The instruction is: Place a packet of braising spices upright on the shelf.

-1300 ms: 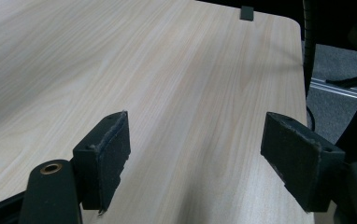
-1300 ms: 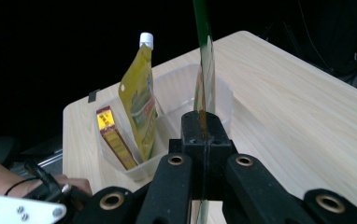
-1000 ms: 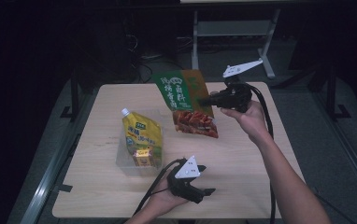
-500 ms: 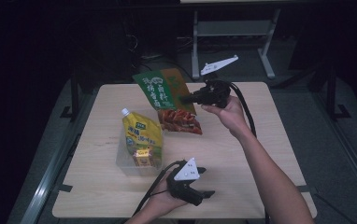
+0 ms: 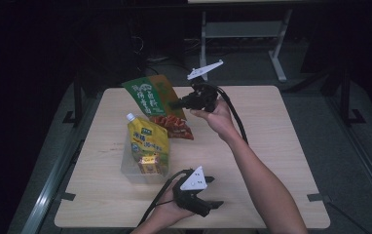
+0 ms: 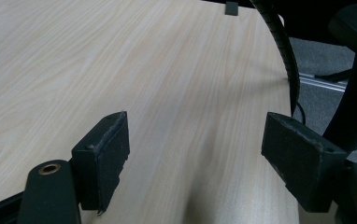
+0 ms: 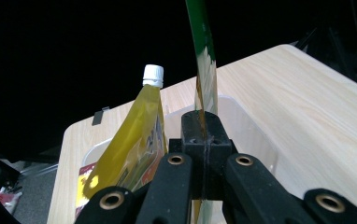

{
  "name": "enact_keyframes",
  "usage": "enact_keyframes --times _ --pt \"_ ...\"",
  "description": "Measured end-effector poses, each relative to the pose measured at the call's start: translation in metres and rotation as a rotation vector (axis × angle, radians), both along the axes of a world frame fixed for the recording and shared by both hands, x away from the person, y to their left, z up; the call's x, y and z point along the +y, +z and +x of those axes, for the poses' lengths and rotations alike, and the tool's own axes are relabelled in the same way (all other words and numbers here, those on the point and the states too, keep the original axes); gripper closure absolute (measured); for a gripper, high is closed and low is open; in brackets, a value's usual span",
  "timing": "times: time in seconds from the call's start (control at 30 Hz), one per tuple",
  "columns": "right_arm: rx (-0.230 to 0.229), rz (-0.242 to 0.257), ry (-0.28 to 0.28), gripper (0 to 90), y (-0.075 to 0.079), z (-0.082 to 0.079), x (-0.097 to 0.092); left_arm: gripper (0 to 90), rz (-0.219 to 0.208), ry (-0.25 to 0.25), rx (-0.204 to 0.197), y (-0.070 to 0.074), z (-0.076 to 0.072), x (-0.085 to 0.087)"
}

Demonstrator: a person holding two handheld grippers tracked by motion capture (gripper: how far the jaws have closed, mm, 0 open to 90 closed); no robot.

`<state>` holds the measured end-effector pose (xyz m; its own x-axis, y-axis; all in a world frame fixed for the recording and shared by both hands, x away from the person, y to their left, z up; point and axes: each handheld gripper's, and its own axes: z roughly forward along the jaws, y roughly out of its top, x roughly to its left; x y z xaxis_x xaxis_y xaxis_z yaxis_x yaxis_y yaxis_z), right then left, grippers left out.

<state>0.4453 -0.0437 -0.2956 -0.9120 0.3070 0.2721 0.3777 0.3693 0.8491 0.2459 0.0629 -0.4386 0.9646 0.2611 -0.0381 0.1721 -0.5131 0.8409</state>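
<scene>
Nearest us, at six o'clock on the table (image 5: 271, 161), our left gripper (image 5: 212, 192) rests low on the wood, jaws spread wide with nothing between them; in the left gripper view we see only bare wood grain between the two black pads (image 6: 103, 158). Moving out to about nine o'clock from that gripper, we reach the clear plastic bin (image 5: 129, 168), and standing in it the yellow spouted pouch (image 5: 147, 141), white cap up. Farther on, toward twelve o'clock, our right gripper (image 5: 174, 104) is up off the table, jaws clamped tight on the edge of the green and red snack bag (image 5: 150, 95). The bag hangs in the air just beyond the bin's far side, right behind the yellow pouch.
</scene>
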Motion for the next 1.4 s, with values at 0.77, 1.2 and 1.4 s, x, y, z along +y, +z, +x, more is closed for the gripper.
enact_keyframes --times 0.77,1.2,1.4 --pt "0.047 -0.076 0.033 89.7 -0.037 0.020 0.054 22.9 0.001 0.002 0.002 -0.001 0.001 0.002" --pt "0.053 -0.137 0.010 74.4 -0.032 0.024 0.060 23.0 0.015 0.006 0.000 -0.004 0.000 0.001" --pt "0.085 -0.182 0.003 61.1 -0.031 0.033 0.071 23.0 0.013 0.005 0.000 -0.004 0.000 0.001"
